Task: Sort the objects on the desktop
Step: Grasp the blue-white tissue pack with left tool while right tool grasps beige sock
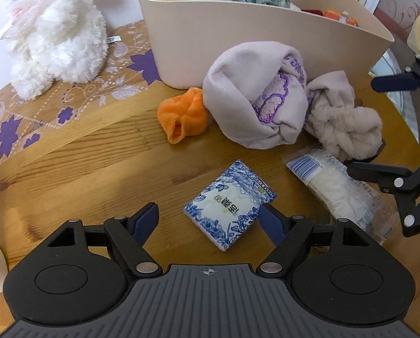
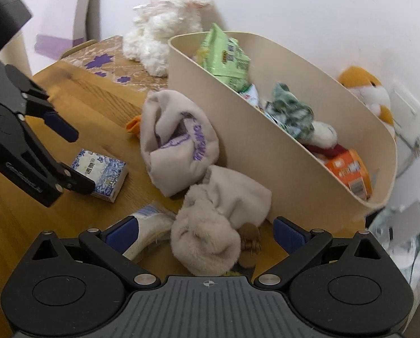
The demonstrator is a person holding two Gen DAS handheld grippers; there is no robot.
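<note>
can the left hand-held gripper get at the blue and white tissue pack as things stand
Probably yes. The left hand-held gripper is open, and the tissue pack lies flat on the wooden table just ahead between its fingers. Nothing sits on or against the pack; the plastic-wrapped packet lies apart to one side.

The left wrist view looked steeply down, close over the worktop (image 1: 103,152). The right wrist view faced lower, close beside the beige bin (image 2: 229,129). Both shared the tissue pack (image 1: 229,204) and bin.
</note>
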